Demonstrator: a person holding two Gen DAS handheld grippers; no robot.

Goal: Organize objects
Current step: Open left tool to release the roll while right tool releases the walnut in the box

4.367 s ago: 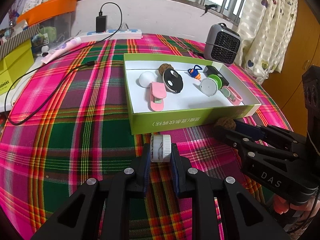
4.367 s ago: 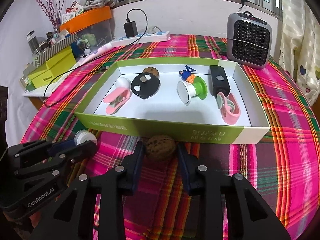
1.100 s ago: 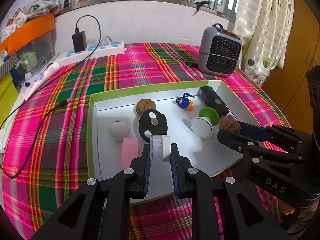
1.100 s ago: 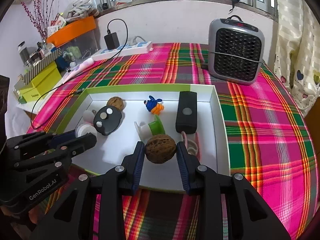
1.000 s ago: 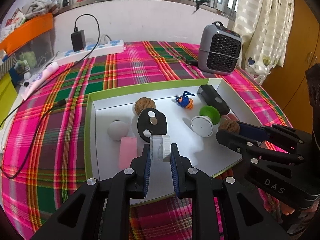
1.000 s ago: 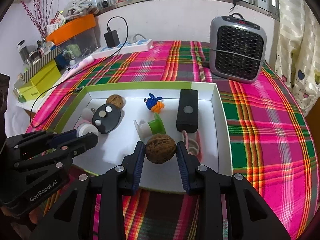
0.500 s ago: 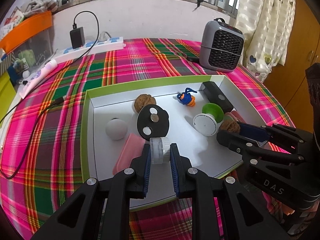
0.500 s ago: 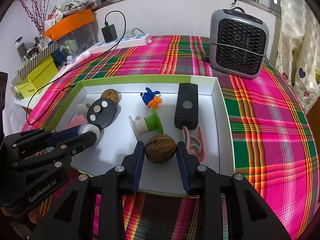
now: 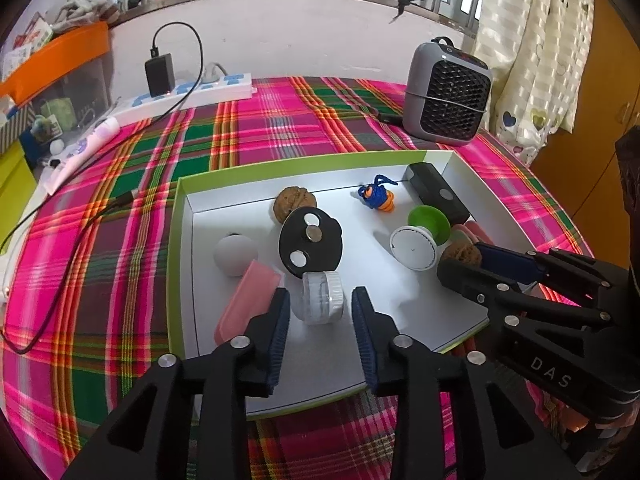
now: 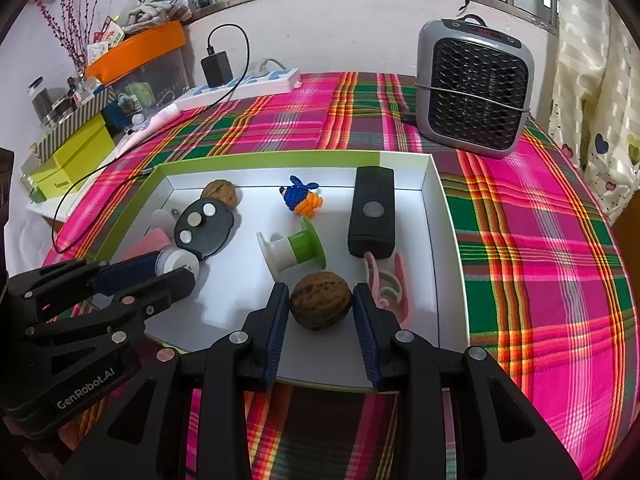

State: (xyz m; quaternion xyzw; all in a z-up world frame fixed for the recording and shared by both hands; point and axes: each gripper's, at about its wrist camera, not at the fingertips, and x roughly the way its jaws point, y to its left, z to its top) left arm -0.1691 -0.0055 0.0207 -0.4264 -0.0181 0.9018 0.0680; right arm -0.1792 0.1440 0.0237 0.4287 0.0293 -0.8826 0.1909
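Letting go with my left gripper (image 9: 320,312): its jaws have just been spreading, and the small clear jar (image 9: 322,297) is sitting free between them on the floor of the green-rimmed box (image 9: 182,240), just beside the pink clip (image 9: 246,306) and the black disc (image 9: 310,242). My right gripper (image 10: 321,312) is pinching the walnut (image 10: 321,300) above the box's near edge, beside the green-and-white spool (image 10: 292,248), so I am judging it the next thing to set down. A second walnut (image 10: 219,193) is already lying at the far wall.
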